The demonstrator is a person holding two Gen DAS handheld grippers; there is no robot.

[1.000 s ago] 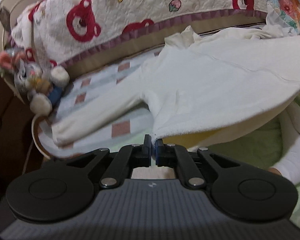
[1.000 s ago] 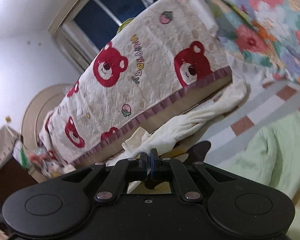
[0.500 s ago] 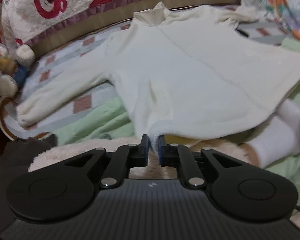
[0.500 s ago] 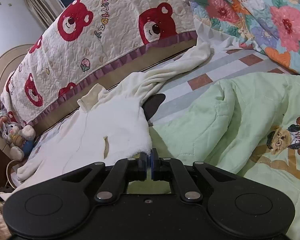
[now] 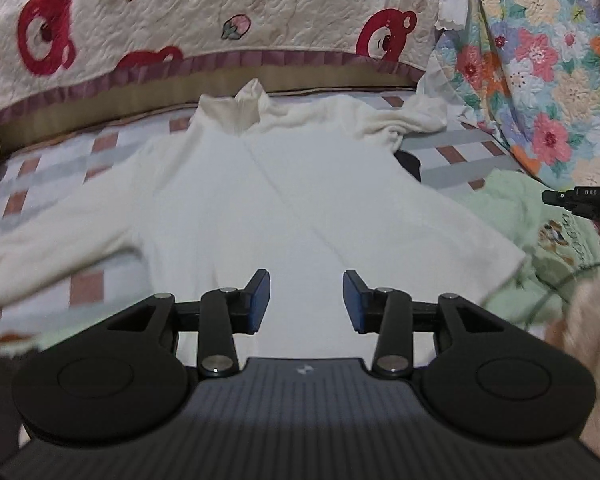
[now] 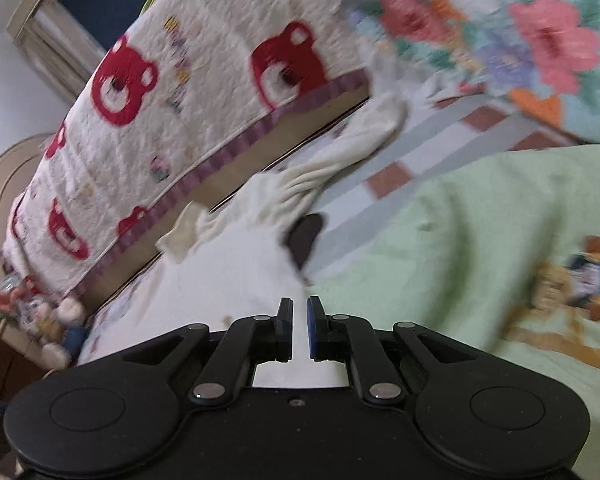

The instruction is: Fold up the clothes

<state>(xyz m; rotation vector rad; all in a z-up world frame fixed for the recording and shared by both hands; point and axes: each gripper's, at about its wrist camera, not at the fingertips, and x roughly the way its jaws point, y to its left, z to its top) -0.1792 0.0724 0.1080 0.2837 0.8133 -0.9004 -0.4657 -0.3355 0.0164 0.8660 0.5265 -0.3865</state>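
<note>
Closest in the left wrist view, the left gripper (image 5: 305, 295) hangs low over the hem end of the cream sweater (image 5: 284, 200), its blue-padded fingers spread wide with only cloth showing between them, nothing pinched. In the right wrist view the right gripper (image 6: 299, 322) sits at the sweater's edge with its fingers parted by a narrow gap; I see nothing caught in it.

The sweater fills the middle of the left frame, spread flat and unfolded on the checked sheet (image 5: 52, 160), collar towards the top centre. One sleeve (image 5: 56, 236) runs out to the lower left; the other sleeve (image 5: 404, 120) lies bunched at the upper right, beside the bear quilt (image 5: 204, 12).

To my eye, a tidy fold wants that bunched sleeve drawn straight before anything is brought over. Grips should take the cloth at an edge, both layers together, and carry it low so the body does not drag on the green blanket (image 5: 512, 208).
</note>
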